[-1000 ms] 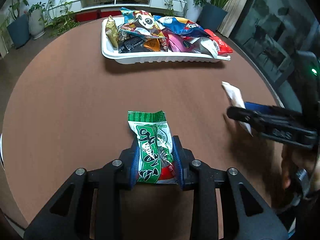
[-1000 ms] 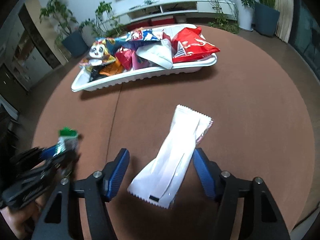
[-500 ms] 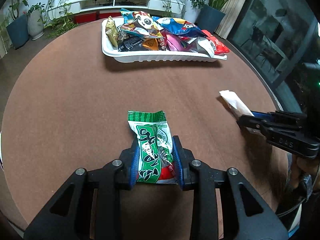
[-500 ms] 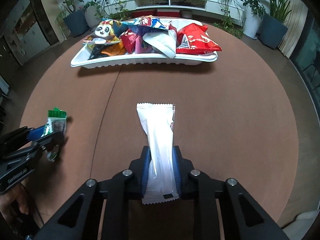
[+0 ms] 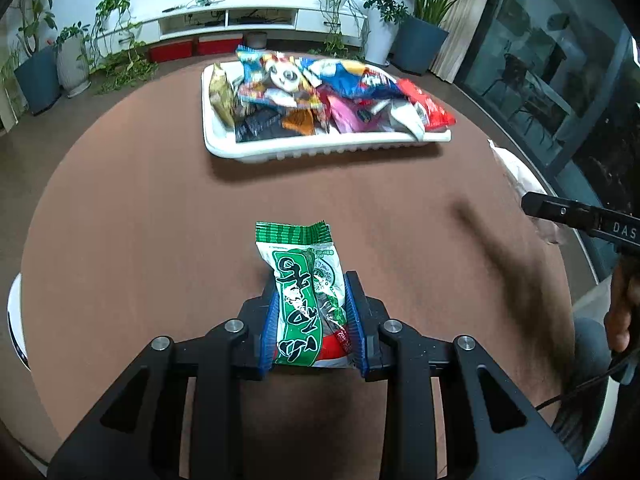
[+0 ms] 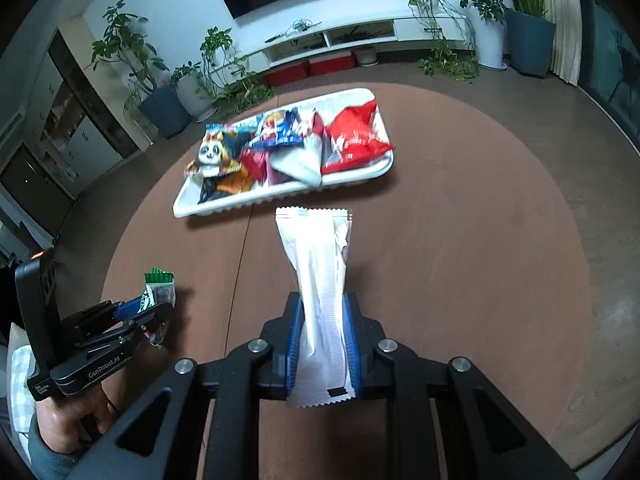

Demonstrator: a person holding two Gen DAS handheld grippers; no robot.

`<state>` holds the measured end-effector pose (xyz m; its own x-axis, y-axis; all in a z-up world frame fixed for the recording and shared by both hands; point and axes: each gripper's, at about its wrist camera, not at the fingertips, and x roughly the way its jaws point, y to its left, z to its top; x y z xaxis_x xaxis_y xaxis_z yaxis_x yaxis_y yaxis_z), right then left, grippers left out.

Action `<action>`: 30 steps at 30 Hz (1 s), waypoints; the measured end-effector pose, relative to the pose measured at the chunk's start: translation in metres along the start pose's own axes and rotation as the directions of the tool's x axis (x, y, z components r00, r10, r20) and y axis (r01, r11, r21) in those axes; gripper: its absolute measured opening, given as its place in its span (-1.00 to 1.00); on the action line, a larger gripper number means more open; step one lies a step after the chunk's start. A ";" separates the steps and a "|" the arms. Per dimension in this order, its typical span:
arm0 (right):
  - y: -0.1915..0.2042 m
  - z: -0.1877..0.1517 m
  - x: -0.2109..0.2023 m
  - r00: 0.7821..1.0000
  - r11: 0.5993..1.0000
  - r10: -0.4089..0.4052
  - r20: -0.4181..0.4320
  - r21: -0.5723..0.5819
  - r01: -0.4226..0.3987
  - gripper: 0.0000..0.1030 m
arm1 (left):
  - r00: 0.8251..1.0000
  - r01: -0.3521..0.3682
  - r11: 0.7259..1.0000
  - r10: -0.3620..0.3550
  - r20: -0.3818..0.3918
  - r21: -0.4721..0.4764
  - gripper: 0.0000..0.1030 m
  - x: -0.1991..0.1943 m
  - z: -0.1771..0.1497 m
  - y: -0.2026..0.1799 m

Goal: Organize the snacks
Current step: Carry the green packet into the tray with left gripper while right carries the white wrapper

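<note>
Left tool: our left gripper (image 5: 312,322) pinched the green-and-white crinkly plastic snack packet (image 5: 306,296) by its near half.
Right tool: our right gripper (image 6: 323,342), jaws just closed, clamped the long white foil sachet (image 6: 320,292) near its lower end, clear of the round brown table (image 6: 480,240).
Handling: we judged both light, soft, slippery; grip across the body, not the seal.
Destination: the white rectangular plastic tray (image 6: 280,196), heaped with packets, lay well beyond.

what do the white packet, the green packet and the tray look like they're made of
White packet: thin plastic film, probably; matte, with crimped serrated ends.
Green packet: glossy printed plastic film; it glints and wrinkles.
Tray: white, ribbed rim, likely moulded plastic or foam; cannot tell which.
</note>
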<state>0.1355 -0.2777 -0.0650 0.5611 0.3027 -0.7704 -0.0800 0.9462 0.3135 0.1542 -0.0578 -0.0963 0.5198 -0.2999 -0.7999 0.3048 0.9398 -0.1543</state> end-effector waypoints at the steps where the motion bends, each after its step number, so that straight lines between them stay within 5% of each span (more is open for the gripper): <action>1: 0.000 0.006 0.000 1.000 1.000 0.002 0.004 -0.002 -0.002 -0.58 | 1.000 -0.004 1.000 0.004 0.007 0.004 -0.46 -0.001 0.005 0.001; 12: 0.005 0.095 -0.003 0.997 0.999 0.027 0.075 -0.021 -0.025 -0.58 | 0.991 -0.054 0.998 0.050 0.121 0.030 -0.46 -0.020 0.115 0.017; 17: 0.014 0.142 0.025 0.998 0.998 0.054 0.040 -0.010 -0.054 -0.58 | 0.991 -0.062 0.998 0.057 0.122 0.033 -0.46 -0.003 0.168 0.020; 30: 0.022 0.191 0.120 0.994 0.998 -0.068 -0.082 -0.023 0.067 -0.58 | 0.995 -0.100 0.993 0.099 0.025 0.064 -0.41 0.089 0.205 0.005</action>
<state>0.3585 -0.2428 -0.0445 0.4958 0.2458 -0.8329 -0.0612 0.9666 0.2488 0.3654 -0.1134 -0.0498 0.5676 -0.2095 -0.7962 0.3018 0.9527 -0.0356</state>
